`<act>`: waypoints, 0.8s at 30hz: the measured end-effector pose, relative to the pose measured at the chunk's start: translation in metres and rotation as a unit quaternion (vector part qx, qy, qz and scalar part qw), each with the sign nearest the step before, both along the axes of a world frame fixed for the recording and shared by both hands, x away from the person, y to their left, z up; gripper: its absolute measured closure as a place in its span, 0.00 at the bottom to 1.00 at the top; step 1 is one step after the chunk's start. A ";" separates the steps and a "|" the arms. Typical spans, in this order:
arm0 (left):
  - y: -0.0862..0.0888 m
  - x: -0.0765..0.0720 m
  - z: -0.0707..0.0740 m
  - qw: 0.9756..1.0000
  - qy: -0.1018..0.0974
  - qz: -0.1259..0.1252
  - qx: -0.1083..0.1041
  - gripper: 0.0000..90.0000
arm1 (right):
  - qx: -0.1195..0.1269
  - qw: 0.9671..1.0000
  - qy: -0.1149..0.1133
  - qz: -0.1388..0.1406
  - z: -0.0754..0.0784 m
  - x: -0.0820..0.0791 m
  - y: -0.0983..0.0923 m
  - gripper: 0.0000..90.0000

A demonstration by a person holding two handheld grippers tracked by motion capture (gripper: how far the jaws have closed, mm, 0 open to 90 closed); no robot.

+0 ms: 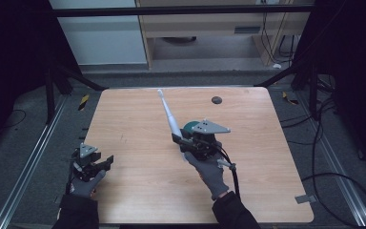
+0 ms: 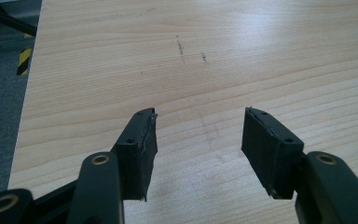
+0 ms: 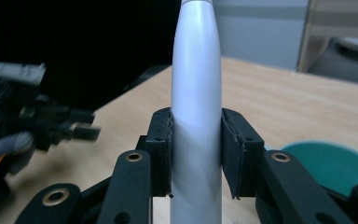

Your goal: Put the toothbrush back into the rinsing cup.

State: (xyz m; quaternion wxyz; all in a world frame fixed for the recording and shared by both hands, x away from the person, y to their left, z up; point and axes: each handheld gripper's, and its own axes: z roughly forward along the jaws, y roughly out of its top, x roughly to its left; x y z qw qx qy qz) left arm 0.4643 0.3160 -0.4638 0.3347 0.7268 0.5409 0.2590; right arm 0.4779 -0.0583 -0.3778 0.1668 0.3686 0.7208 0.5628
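Your right claw (image 3: 196,154) is clamped on a smooth, white, tapered handle (image 3: 196,102), its two black padded jaws pressing flat against either side. From the high view, that handle (image 1: 168,114) is a long slender wand that narrows toward its far tip and slants up and away over the pale wood-grain bench (image 1: 138,191). Your right hand (image 1: 209,169), in a grey knit glove, holds the gripper near the middle of the bench, with a round teal object (image 1: 189,126) just beside it, partly hidden under the grey three-cornered plate. A small dark disc (image 1: 216,99) lies flat near the far edge, well apart from the rest.

Your left claw (image 2: 198,140) stands apart, its blocky matte jaws holding nothing, above the bare bench near its left edge. Faint dark scuffs (image 2: 182,46) mark the wood ahead of it.
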 end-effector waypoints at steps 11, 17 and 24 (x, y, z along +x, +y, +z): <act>0.001 0.000 0.000 1.000 -0.001 0.001 -0.001 0.49 | 0.029 0.997 -0.024 -0.072 0.003 0.029 0.004 0.74; 0.001 0.001 0.000 1.000 0.000 0.000 -0.002 0.49 | 0.038 0.993 -0.031 -0.108 0.003 0.046 -0.005 0.74; 0.002 0.001 0.000 1.000 0.000 0.001 -0.003 0.49 | 0.037 0.990 -0.031 -0.131 0.000 0.058 -0.013 0.74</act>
